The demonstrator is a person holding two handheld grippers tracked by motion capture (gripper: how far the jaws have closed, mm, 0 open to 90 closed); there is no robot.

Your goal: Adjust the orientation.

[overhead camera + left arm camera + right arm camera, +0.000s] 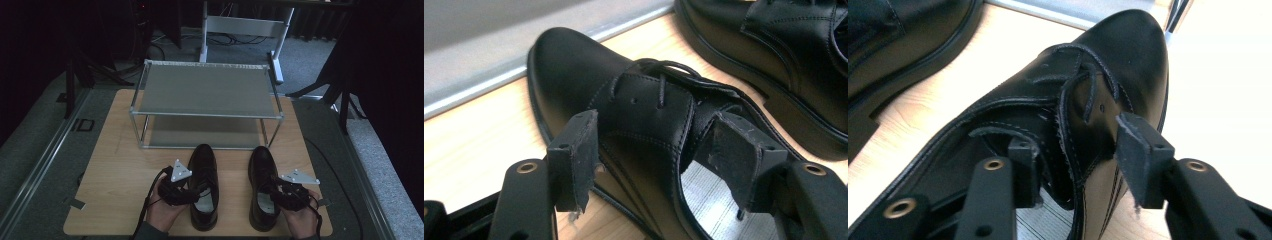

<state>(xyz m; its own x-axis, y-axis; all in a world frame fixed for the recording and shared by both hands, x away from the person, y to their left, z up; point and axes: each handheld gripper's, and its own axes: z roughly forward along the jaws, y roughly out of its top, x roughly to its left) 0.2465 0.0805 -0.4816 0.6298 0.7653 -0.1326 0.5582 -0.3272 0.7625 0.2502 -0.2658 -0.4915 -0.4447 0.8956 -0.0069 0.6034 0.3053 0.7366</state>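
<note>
shoes: two black shoes stand side by side on the wooden table (pixel 120 165), toes toward the shoe rack (pixel 207 90), which stands just behind them.
left shoe (pixel 204 185): it sits near the front edge of the table. the left claw (pixel 659 150) is at its side flap, by the laces.
left claw: its two pads are wide apart, one outside the flap and one inside the shoe's mouth. they do not squeeze yet.
right shoe (pixel 262 185): it sits just beside the left shoe, not touching it.
right claw (pixel 1075 165): one pad is down inside the shoe and one is outside the side wall. there is a gap at the outer pad, so i think it is not pinching yet.
step now: i think this is the grab, one shoe for each claw, to lift them to the rack.
how to do it well: push each claw a bit deeper, so the pads sit on the firm side wall and not on the floppy laces. then close slowly till the leather is held tight.
watch out: a grip on the thin edge may slip, and the heavy toe may tip down.
lift: raise both shoes straight up, level, then move them to a shelf.
</note>
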